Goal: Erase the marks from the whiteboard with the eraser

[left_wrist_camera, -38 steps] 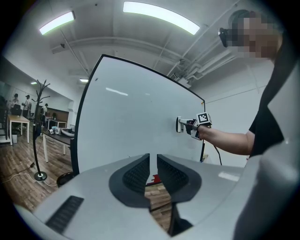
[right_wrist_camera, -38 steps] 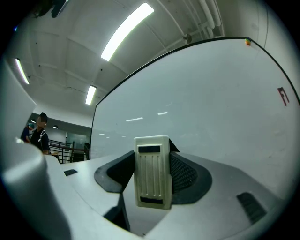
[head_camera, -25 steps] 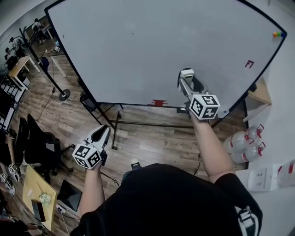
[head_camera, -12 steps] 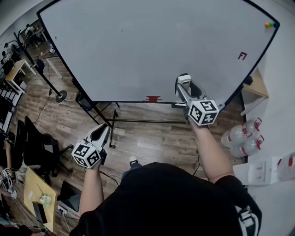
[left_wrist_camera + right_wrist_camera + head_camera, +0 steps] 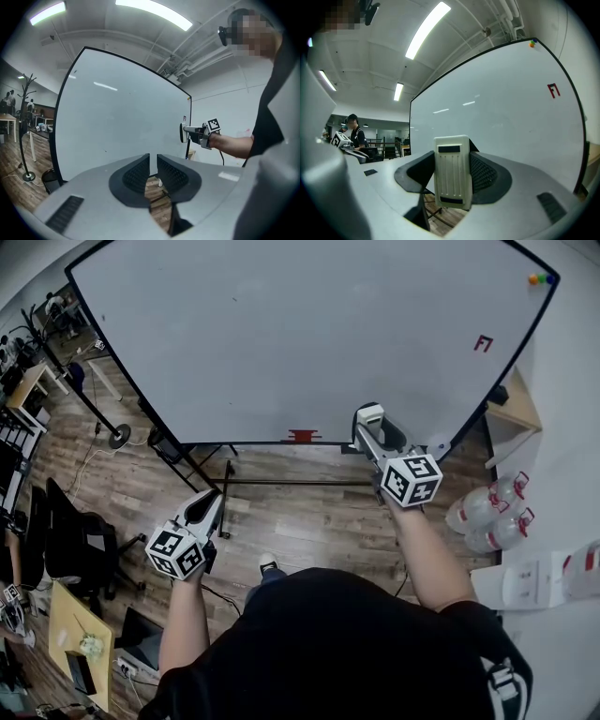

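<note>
Black fabric of the person's shirt [image 5: 328, 652] fills the bottom of the head view, and from it we follow both forearms out. The left tongs [image 5: 211, 503] hang low over the wooden floor [image 5: 309, 521]. Their jaws are drawn almost together with only a thin slit between them and nothing in it. The right tongs [image 5: 369, 418] reach further forward and pinch a cream eraser [image 5: 451, 178], upright and ribbed, with a dark strip at each end. In the head view the eraser sits at the lower edge of the whiteboard [image 5: 300, 334], right of centre. We cannot tell whether it touches.

Each tool carries a cube of black-and-white square markers. Clear water bottles [image 5: 487, 512] with red caps lie on the floor to the right.

On the board we read one red mark [image 5: 483, 343] near the right edge, like an F followed by a stroke. A small red piece [image 5: 302, 436] sits on the bottom frame, and coloured magnets [image 5: 536, 279] mark the top right corner.
</note>
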`<state>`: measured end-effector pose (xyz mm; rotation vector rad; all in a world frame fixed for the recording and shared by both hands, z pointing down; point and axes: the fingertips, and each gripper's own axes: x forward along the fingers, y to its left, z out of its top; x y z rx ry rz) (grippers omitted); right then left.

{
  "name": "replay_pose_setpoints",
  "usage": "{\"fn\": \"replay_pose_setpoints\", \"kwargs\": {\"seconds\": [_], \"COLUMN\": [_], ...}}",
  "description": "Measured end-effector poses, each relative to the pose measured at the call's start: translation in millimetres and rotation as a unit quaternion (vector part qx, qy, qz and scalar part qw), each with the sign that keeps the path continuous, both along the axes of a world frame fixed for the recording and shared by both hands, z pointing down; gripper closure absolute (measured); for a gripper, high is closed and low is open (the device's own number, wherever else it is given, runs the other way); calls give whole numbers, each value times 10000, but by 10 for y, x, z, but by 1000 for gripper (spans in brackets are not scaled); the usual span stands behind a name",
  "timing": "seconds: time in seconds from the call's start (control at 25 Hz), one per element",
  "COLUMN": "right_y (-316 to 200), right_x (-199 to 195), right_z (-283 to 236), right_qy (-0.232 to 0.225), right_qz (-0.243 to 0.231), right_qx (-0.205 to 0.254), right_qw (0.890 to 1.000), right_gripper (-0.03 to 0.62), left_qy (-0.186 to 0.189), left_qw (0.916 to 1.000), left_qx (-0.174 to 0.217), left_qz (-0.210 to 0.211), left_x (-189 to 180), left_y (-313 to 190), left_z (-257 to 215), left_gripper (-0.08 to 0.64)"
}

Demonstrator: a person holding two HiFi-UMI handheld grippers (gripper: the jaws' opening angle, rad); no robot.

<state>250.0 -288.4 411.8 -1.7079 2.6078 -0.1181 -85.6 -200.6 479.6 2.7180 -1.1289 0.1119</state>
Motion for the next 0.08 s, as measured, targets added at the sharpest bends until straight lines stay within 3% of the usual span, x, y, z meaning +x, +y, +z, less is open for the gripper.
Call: {"fn": "replay_pose_setpoints", "kwargs": {"seconds": [0.08], "right_y": [47], "right_x": [34], "right_z": [54], "right_qy": [-17], "right_qz": [-20], "right_qx": [-41], "right_qw": [10000], "right_gripper": [362], "left_qy": [-16], "left_qw": [10000], "left_qx": [-3], "left_qz": [24], "left_x": [45], "left_y": [12], "left_z": [8], "left_gripper": [500]}}
